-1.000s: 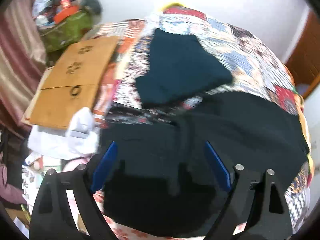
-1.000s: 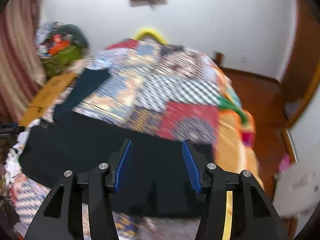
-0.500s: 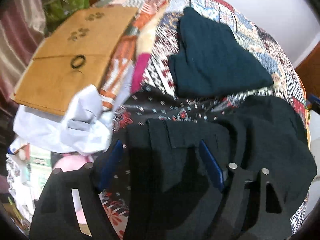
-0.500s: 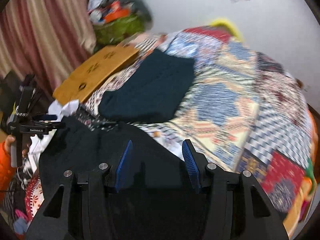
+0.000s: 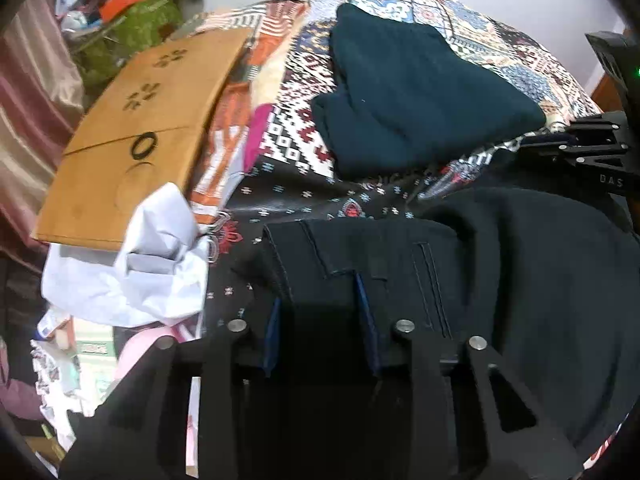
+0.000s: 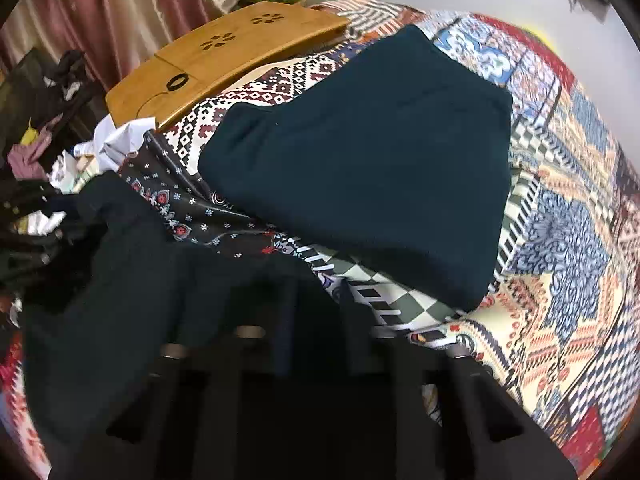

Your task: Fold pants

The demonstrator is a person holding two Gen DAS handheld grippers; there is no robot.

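Black pants (image 5: pixel 540 280) lie spread across the near part of the patchwork quilt (image 5: pixel 304 136). My left gripper (image 5: pixel 320 324) points down at their waistband corner. Its blue pads (image 5: pixel 274 328) straddle a raised fold of the cloth and the jaws are closing. In the right wrist view the black pants (image 6: pixel 120 280) bunch up over my right gripper (image 6: pixel 316 320), which is shut on a pinch of them; its pads are hidden in the dark cloth. The right gripper's black body (image 5: pixel 592 148) also shows at the right edge of the left wrist view.
A folded dark teal garment (image 5: pixel 420 100) (image 6: pixel 368 168) lies on the quilt (image 6: pixel 560 240) just beyond the pants. A wooden lap desk (image 5: pixel 140 120) (image 6: pixel 224 60) leans at the bed's left side, with white cloth (image 5: pixel 152 264) and clutter below and a green bag (image 5: pixel 140 20) behind.
Both grippers dropped toward the pants. The right one swung left across the bed and shut on the cloth. The left one's jaws narrowed around the waistband.
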